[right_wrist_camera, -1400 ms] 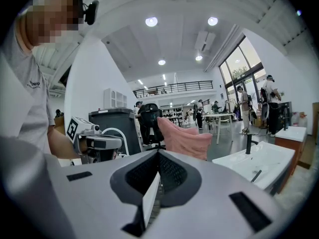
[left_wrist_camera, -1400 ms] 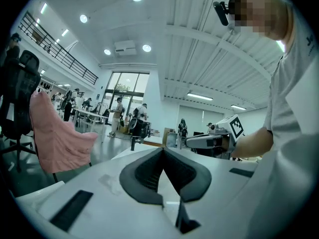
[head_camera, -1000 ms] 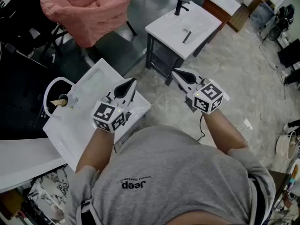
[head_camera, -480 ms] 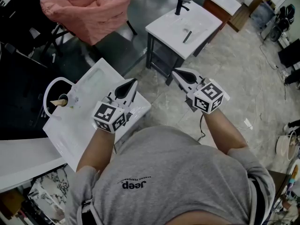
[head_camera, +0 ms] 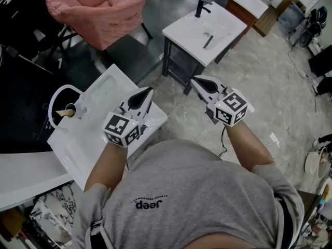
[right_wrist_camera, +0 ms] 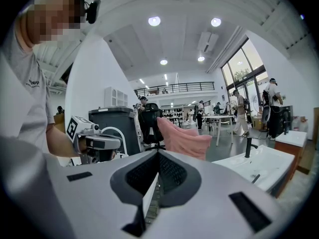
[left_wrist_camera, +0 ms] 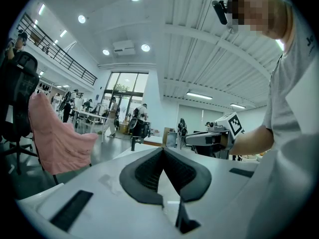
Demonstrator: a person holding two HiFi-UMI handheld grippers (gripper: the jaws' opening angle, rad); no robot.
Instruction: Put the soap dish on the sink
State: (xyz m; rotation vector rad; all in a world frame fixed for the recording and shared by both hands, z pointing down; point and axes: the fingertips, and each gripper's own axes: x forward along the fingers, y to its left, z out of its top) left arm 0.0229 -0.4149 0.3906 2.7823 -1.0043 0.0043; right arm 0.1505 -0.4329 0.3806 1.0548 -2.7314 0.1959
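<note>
My left gripper [head_camera: 148, 90] is shut and holds nothing; it hovers over the front right corner of a white sink [head_camera: 98, 95] at the left. On that sink's left rim a small round holder with a tan piece [head_camera: 68, 112] stands beside a white curved tap [head_camera: 53, 98]; I cannot tell whether it is the soap dish. The right gripper [head_camera: 193, 79] is shut and empty, level over the floor between the two sinks. A second white sink [head_camera: 192, 32] on a dark stand lies further ahead, with a black tap [head_camera: 200, 7] and a small dark bar [head_camera: 207, 40] on it. The left gripper view shows shut jaws [left_wrist_camera: 163, 148], as does the right gripper view [right_wrist_camera: 158, 152].
A pink cloth [head_camera: 98, 12] hangs over a chair at the back left. A third sink unit [head_camera: 249, 1] stands at the far right back. Cables and dark gear lie on the tiled floor [head_camera: 270, 71] to the right. A dark bin [right_wrist_camera: 114, 128] stands behind the left gripper.
</note>
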